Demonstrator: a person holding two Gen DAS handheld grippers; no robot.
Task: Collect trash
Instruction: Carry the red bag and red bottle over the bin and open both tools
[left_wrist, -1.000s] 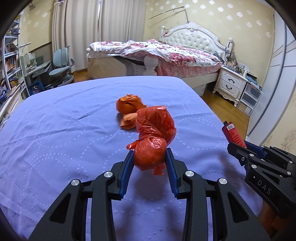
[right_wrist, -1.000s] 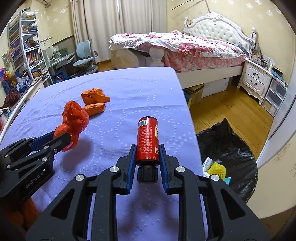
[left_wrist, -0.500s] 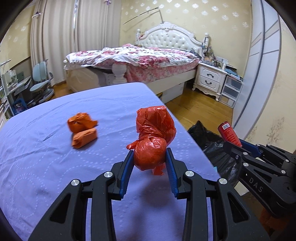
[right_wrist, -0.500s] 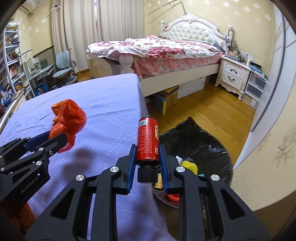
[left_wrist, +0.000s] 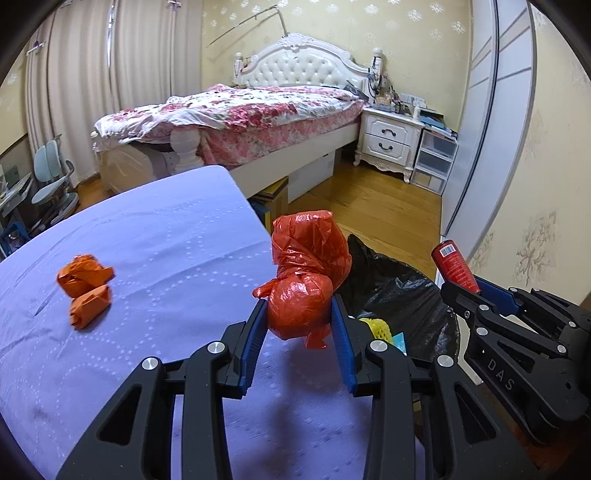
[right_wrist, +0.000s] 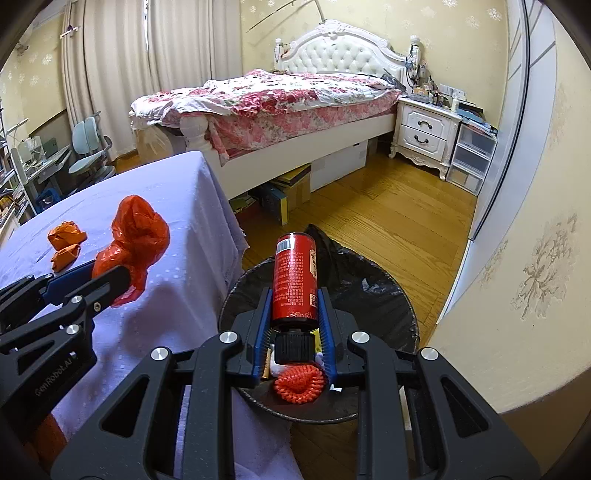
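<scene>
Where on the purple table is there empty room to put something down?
The purple tablecloth is bare from the two orange wads back to its far edge by the bed, and in front near the left gripper. The trash bin already holds trash, with the red can over it.

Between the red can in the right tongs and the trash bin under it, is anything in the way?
No. In the right wrist view the red can hangs above the open trash bin, only air between.

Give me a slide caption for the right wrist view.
Right gripper holds a red can above the black-lined trash bin; left gripper carries a red plastic bag.
</scene>
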